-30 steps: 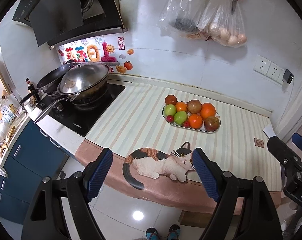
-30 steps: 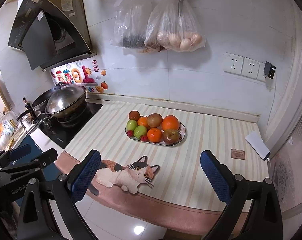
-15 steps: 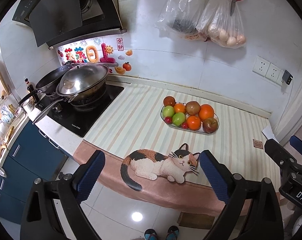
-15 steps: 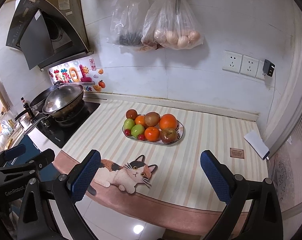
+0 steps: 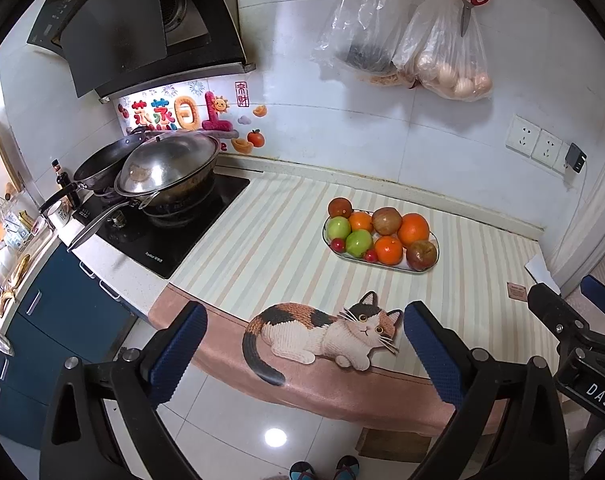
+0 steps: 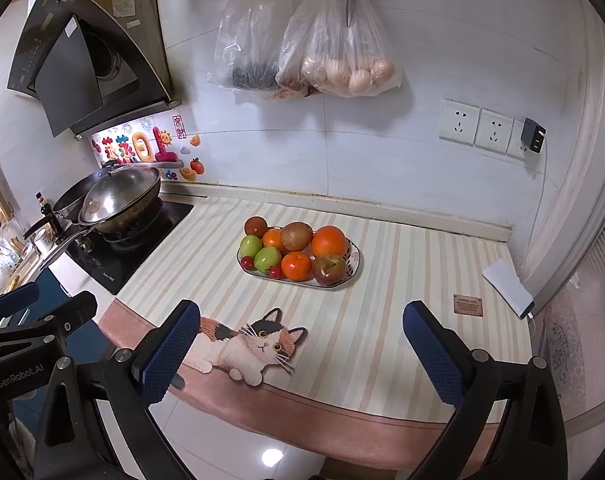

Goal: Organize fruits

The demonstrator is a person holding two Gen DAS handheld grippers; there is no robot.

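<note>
Fruits (image 6: 294,254) all heaped in the oval dish (image 6: 352,270) mid-tabletop (image 6: 382,320), none loose on the striped cloth; fits either a finished sorting or a pile yet to be sorted; left tool (image 5: 302,344) and right tool (image 6: 302,344) both spread wide, gripping nothing, held back at the near edge, well apart from the dish

L gripper (image 5: 302,344) open, empty; fruit plate (image 5: 422,270) well ahead on counter

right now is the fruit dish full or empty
Full: the dish is heaped with oranges, green apples and other fruit, none on the cloth.
</note>
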